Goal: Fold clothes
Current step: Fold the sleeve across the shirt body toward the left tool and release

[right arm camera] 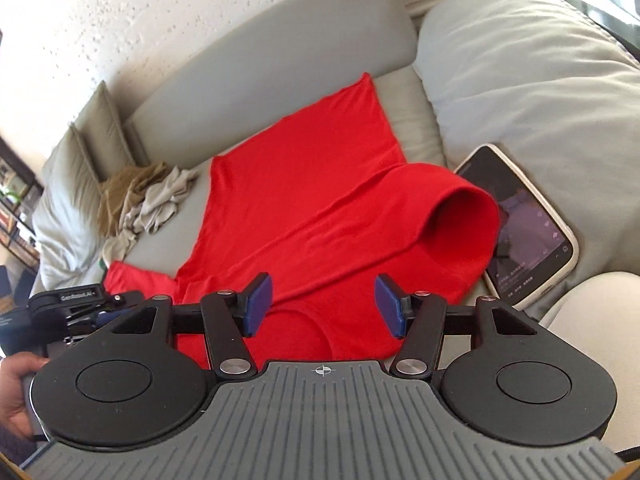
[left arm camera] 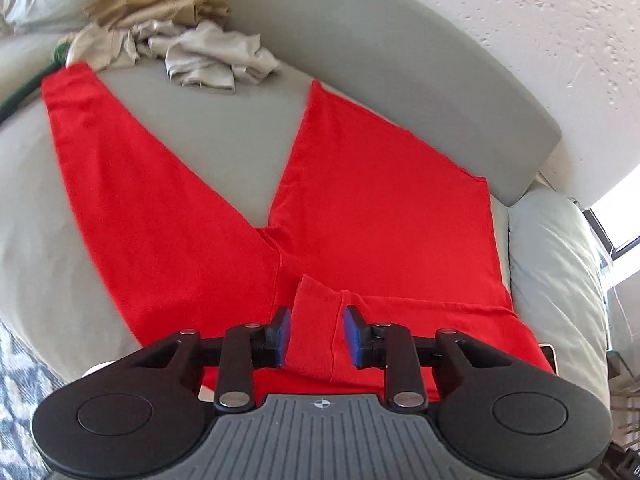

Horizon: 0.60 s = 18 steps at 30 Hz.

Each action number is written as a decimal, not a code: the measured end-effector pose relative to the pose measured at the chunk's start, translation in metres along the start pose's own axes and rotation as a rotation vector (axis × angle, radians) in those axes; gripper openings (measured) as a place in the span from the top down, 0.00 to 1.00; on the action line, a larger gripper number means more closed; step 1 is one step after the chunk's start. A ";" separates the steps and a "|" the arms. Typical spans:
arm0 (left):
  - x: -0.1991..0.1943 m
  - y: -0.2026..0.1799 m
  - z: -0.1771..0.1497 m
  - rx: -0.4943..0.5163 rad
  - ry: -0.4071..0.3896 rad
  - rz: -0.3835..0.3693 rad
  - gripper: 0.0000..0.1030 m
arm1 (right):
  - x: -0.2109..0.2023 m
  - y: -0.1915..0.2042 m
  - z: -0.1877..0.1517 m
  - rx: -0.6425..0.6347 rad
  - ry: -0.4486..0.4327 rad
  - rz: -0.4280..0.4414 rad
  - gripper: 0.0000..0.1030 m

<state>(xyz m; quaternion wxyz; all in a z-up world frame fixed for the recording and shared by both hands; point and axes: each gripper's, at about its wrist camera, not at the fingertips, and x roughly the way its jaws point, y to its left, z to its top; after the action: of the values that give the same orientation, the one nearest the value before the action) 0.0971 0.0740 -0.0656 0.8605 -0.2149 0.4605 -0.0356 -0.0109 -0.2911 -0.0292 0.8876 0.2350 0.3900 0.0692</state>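
A red long-sleeved shirt (left arm camera: 380,200) lies spread on a grey sofa seat (left arm camera: 216,132). One sleeve (left arm camera: 120,184) stretches to the far left. My left gripper (left arm camera: 316,334) hovers low over the near edge, open but narrow, with a strip of red sleeve cuff (left arm camera: 314,320) lying between its blue pads (left arm camera: 285,332). In the right wrist view the shirt (right arm camera: 304,200) runs away from me, and a folded-over sleeve with an open cuff (right arm camera: 464,224) lies on the right. My right gripper (right arm camera: 324,306) is wide open above the collar area, holding nothing.
A pile of beige and grey clothes (left arm camera: 200,56) (right arm camera: 148,200) sits at the seat's far end. A phone (right arm camera: 520,224) with a lit screen lies beside the shirt, against a large grey cushion (right arm camera: 520,60). A hand (right arm camera: 16,392) holds the left gripper. A patterned rug (left arm camera: 20,380) lies below the sofa.
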 end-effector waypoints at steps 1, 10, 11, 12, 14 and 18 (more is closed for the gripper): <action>0.010 0.002 0.005 -0.009 0.027 -0.008 0.76 | 0.001 -0.001 0.001 0.004 -0.004 -0.002 0.42; 0.052 -0.004 0.006 0.097 0.098 0.060 0.76 | 0.006 0.003 -0.002 -0.004 0.021 0.015 0.42; 0.053 -0.005 0.005 0.112 0.095 0.062 0.76 | 0.006 0.003 -0.003 -0.005 0.023 0.014 0.42; 0.053 -0.006 0.004 0.127 0.092 0.065 0.76 | 0.008 0.003 -0.003 -0.004 0.028 0.011 0.42; 0.054 -0.009 0.002 0.157 0.087 0.069 0.77 | 0.011 0.002 -0.004 -0.002 0.036 0.004 0.42; 0.056 -0.014 -0.001 0.218 0.076 0.079 0.96 | 0.022 0.002 -0.007 -0.017 0.058 -0.059 0.42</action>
<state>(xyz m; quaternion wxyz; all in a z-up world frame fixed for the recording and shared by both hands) 0.1298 0.0463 -0.1038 0.8613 -0.1003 0.4945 -0.0596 -0.0006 -0.2799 -0.0472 0.8795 0.2135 0.4219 0.0532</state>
